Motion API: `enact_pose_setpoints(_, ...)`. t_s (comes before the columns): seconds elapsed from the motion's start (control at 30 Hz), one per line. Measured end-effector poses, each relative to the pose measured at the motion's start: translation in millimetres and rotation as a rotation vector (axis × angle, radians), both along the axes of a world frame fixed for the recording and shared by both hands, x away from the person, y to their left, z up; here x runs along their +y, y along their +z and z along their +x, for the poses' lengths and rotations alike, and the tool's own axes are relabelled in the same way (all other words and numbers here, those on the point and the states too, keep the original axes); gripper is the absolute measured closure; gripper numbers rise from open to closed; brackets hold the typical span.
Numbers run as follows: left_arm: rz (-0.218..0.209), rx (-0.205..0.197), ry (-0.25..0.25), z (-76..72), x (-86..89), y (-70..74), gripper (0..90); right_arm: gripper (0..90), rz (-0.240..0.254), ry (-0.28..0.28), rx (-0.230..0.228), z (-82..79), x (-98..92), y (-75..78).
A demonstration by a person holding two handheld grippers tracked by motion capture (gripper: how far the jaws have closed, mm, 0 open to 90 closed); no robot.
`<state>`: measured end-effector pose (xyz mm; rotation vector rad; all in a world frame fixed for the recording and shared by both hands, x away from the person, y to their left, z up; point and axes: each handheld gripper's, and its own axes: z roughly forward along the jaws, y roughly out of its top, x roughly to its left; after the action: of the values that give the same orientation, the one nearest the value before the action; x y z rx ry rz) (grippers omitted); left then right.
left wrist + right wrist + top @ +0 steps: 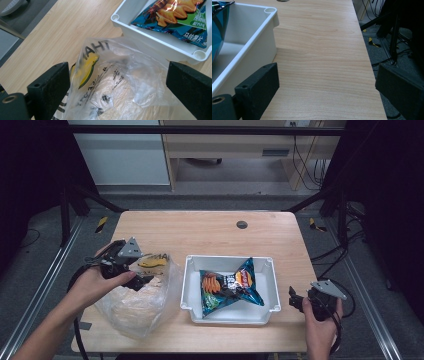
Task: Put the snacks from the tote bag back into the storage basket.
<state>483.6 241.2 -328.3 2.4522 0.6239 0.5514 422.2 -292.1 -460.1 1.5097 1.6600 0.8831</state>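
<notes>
A blue crisp packet (229, 287) lies in a white bin (270, 270) at the middle of the table; the left gripper view shows the packet (175, 17) and the bin (155, 42) too. To the bin's left sits a clear plastic bag (142, 305) with black letters and a yellow mark. My left gripper (131, 279) hovers over the bag's top, open, with the bag (120, 82) between and below its jaws. My right gripper (294, 300) is held at the table's right edge beside the bin (249, 42), open with bare wood between its jaws.
A small round grommet (242, 224) sits in the table's far middle. Black frame posts and cables stand on the floor at the right (394, 32). Bare wood lies behind the bin and bag.
</notes>
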Motion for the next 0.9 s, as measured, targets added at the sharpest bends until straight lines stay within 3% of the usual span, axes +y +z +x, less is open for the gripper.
enact_pose_setpoints(0.63,-0.016,0.029,0.054,0.1,22.2,-42.8,5.1,5.7,-0.01,0.002,-0.001,0.5,1.4,-0.1)
enact_pose_setpoints(0.9,-0.044,0.038,0.075,-1.3,28.9,-55.9,5.1,5.7,-0.009,0.006,0.001,0.6,2.1,-0.1)
